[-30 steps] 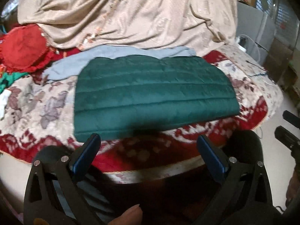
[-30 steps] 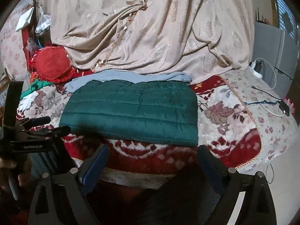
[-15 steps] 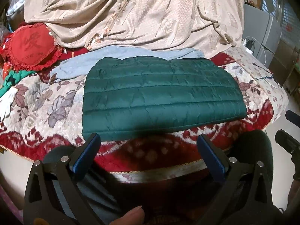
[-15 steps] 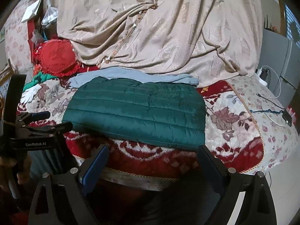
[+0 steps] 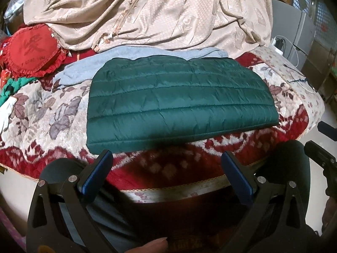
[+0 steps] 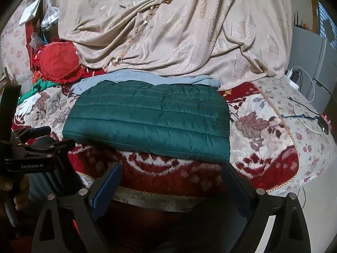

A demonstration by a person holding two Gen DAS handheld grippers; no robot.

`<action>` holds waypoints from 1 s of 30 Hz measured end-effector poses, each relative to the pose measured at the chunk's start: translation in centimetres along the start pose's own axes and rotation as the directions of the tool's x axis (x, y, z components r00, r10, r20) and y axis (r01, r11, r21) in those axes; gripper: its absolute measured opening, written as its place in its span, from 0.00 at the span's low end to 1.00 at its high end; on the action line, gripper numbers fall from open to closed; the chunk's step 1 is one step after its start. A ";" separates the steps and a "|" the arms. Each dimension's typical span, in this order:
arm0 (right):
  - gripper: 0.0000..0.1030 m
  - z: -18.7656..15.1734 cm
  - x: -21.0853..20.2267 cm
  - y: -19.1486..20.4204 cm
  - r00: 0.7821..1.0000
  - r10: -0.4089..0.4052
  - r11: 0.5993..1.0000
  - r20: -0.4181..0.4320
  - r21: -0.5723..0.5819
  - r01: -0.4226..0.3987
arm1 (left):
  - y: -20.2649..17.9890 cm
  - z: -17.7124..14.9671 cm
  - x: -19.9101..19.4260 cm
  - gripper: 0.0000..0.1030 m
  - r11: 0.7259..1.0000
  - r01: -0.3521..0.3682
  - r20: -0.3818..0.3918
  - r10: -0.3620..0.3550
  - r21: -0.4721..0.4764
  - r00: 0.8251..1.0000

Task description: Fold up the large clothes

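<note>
A dark green quilted jacket (image 5: pixel 179 101) lies folded into a flat rectangle on the floral red-and-cream blanket (image 5: pixel 42 113) of a bed; it also shows in the right wrist view (image 6: pixel 151 122). A light blue garment (image 5: pixel 88 69) lies folded flat behind it, partly under it. My left gripper (image 5: pixel 166 168) is open and empty, held off the bed's near edge below the jacket. My right gripper (image 6: pixel 170 179) is open and empty, also off the near edge. The left gripper's body (image 6: pixel 31 147) shows at the left of the right wrist view.
A beige draped cloth (image 5: pixel 147 14) is heaped behind the clothes. A red frilled cushion (image 5: pixel 31 48) lies at the back left, with a green-and-white cloth (image 5: pixel 8 97) below it. White cables and a phone (image 6: pixel 322 124) lie on the bed's right end. A grey cabinet (image 6: pixel 316 63) stands right.
Both grippers have risen and tipped slightly, so the jacket sits lower and fuller in both views. Both grippers stay open. The jacket has not moved.
</note>
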State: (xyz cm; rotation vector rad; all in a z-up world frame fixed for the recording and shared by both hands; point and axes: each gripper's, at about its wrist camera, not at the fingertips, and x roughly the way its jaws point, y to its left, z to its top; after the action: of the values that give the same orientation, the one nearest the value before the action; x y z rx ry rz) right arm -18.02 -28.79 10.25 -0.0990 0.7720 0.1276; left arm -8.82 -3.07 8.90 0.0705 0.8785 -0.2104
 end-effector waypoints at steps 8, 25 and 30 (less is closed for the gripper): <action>0.91 0.0 -0.1 0.0 1.000 0.015 1.000 0.015 0.010 -0.015 | -0.2 -0.3 0.3 1.00 1.000 -0.003 -0.011 0.003 0.004 1.000; 0.91 -0.3 0.0 0.3 0.999 0.039 0.999 0.015 0.007 -0.039 | -0.1 -0.6 0.4 1.00 1.000 0.011 -0.016 -0.011 0.005 1.000; 0.91 -0.3 0.1 0.3 0.999 0.039 0.999 0.016 0.007 -0.040 | -0.2 -0.8 0.4 1.00 0.999 0.042 -0.010 -0.042 0.004 0.999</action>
State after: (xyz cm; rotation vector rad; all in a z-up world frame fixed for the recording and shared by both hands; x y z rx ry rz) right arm -18.23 -28.52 9.98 -0.0756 0.7592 0.1628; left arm -9.18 -3.19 8.09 0.0566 0.8896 -0.2516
